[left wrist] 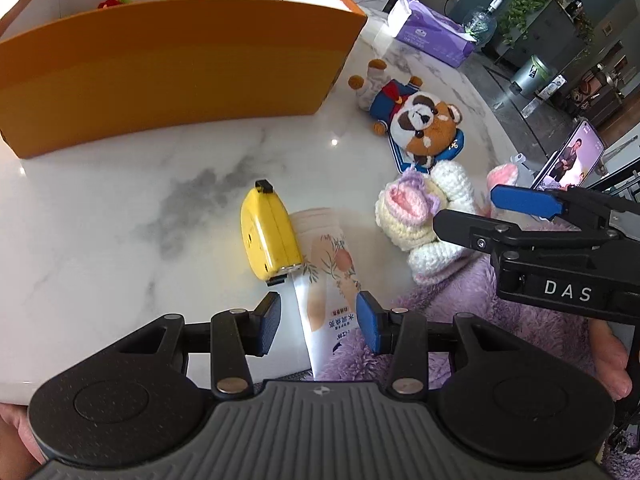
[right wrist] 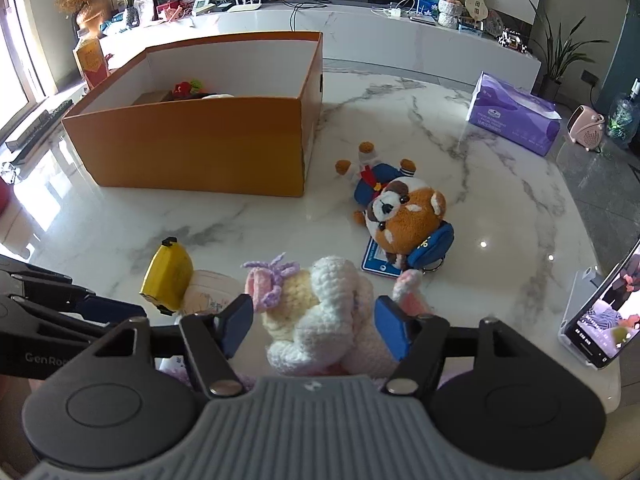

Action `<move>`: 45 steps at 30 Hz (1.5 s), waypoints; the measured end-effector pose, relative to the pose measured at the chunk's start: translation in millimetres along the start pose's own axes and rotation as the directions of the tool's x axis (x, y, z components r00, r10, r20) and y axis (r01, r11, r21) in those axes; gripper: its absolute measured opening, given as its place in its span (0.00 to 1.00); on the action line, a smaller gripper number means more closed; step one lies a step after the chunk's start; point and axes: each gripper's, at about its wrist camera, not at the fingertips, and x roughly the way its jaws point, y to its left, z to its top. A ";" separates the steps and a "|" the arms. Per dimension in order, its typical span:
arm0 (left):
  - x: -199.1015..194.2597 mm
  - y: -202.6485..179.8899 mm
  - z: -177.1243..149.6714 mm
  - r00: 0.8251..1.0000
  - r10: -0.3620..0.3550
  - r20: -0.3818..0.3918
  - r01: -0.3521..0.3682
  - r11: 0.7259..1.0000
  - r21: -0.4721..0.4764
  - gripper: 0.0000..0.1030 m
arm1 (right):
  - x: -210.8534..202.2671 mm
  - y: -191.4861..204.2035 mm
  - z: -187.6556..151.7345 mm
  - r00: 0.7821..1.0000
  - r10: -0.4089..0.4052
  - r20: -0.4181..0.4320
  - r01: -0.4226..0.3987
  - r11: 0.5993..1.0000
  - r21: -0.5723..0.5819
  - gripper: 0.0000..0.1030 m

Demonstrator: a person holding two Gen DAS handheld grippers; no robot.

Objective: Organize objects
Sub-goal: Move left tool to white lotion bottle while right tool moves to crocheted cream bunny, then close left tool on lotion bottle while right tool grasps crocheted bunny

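While my left gripper (left wrist: 318,322) sits low in the middle of its view, its two fingers stand apart with a white tube (left wrist: 328,276) lying between them. The pads do not touch the tube, so I hold nothing there. A yellow tape measure (left wrist: 270,236) lies just left of the tube and touches it, a little above my fingers in the frame. The tube's near end hangs over the table edge onto a purple fluffy cloth (left wrist: 460,320) at the lower right.

My right gripper (right wrist: 314,330) is wide open too. A knitted doll (right wrist: 316,312) in white, cream and pink lies between its fingers in the lower middle of that view. I cannot tell if the pads touch the doll. In the left view, this gripper comes in from the right edge, beside the doll.

A panda toy (right wrist: 400,216) in a blue suit lies on the table (right wrist: 160,216) above the doll, with a blue card under it. The orange box (right wrist: 200,152) stands at the upper left of the right view. It is open on top, and some small things lie inside at the far end. A purple tissue pack (right wrist: 514,118) sits at the upper right. A phone (right wrist: 608,316) leans on a stand at the right edge.
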 end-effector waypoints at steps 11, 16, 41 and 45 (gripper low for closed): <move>22.0 -2.1 -0.4 0.999 -0.014 -0.037 0.013 0.999 -0.050 0.52 | 37.9 -5.1 5.7 0.996 -0.019 -0.089 0.016 0.999 -0.032 0.78; 24.8 -7.1 2.9 1.000 -0.006 -0.028 0.005 0.999 -0.043 0.53 | 44.3 -4.8 9.1 0.995 -0.003 -0.099 0.000 0.999 -0.033 0.84; 22.2 -23.0 9.9 0.999 0.003 0.038 -0.004 1.000 0.017 0.20 | 44.2 -19.9 7.7 0.994 0.060 -0.093 -0.051 0.994 0.093 0.74; 13.4 -24.8 8.4 0.998 0.001 0.060 -0.003 1.000 0.028 0.18 | 38.8 -22.8 6.2 0.994 0.086 -0.071 -0.078 0.991 0.111 0.60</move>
